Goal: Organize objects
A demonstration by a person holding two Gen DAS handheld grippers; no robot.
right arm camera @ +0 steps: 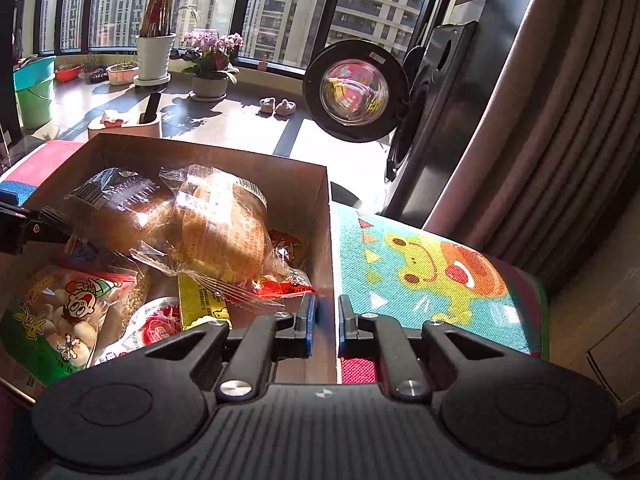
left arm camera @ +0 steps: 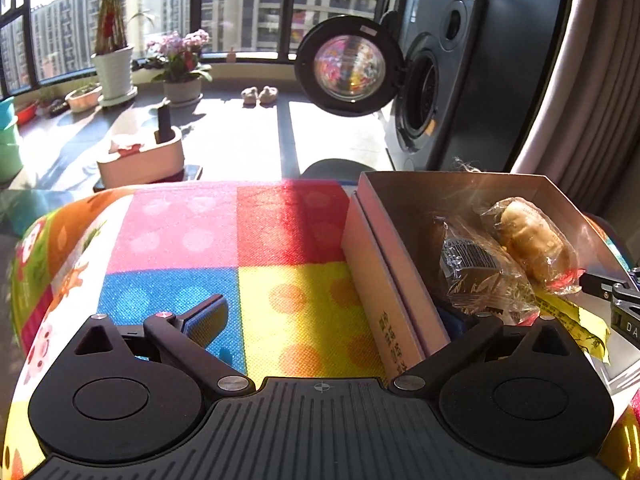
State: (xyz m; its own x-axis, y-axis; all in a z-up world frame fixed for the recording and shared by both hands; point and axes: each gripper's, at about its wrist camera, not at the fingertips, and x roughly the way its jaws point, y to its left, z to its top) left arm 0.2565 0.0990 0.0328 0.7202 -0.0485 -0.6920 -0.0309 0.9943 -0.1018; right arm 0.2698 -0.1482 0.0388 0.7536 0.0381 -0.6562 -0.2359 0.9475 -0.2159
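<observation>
The cardboard box sits on the patchwork-cloth tabletop and, as a judgement, the sorting looks close to finished: every snack in view is inside the box, and the cloth beside its left wall shows nothing loose.

Inside the box, two wrapped buns lie on top: a darker one toward the left wall and a paler one against it, nearer the right wall. Under them are flatter packets: a green cartoon bag of round puffs at the near-left corner, a yellow sachet, and red-printed packets by the right wall.

The right tool is narrowed on the box's right wall, one finger inside and one outside; it appears to grip the card. The left tool stands wide and straddles the box's left wall, holding nothing. What is left is probably shifting or closing the box; no lid is visible.
</observation>
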